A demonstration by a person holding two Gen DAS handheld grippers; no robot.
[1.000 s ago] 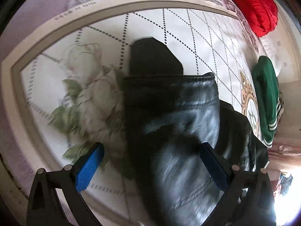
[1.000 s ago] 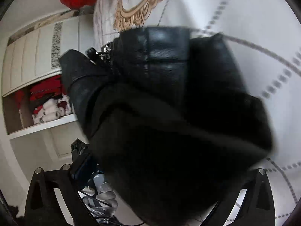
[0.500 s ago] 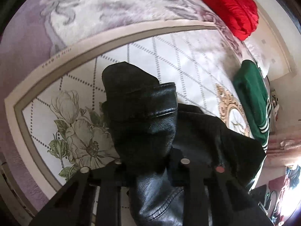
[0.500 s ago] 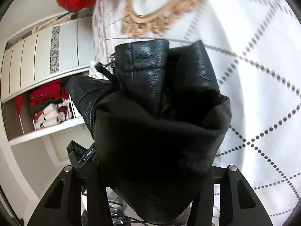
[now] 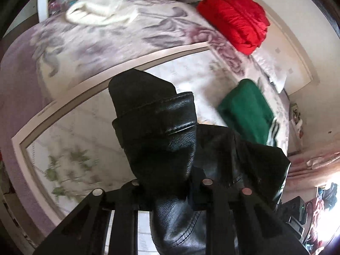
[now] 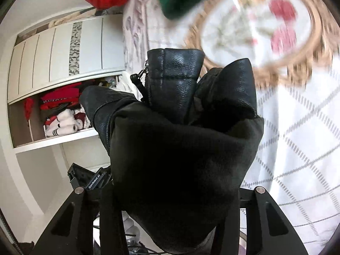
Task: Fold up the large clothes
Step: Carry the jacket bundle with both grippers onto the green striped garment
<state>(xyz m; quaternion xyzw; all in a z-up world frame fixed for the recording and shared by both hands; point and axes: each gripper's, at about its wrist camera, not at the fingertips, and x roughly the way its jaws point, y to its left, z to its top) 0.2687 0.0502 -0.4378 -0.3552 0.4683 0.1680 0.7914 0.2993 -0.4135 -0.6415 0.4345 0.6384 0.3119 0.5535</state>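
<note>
Pinching the black leather jacket [image 5: 161, 140] in both grippers: left gripper [image 5: 170, 191] is clamped on a bunched leather fold, right gripper [image 6: 170, 193] on a wad showing dark lining. I hold the jacket above the bed [image 5: 89, 42]. Farther off lie a red garment [image 5: 235, 17] and a green garment [image 5: 248, 108].

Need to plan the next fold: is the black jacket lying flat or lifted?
Lifted and bunched. Both grippers, left and right, are shut on the jacket, which hangs in folds above the bed.
</note>
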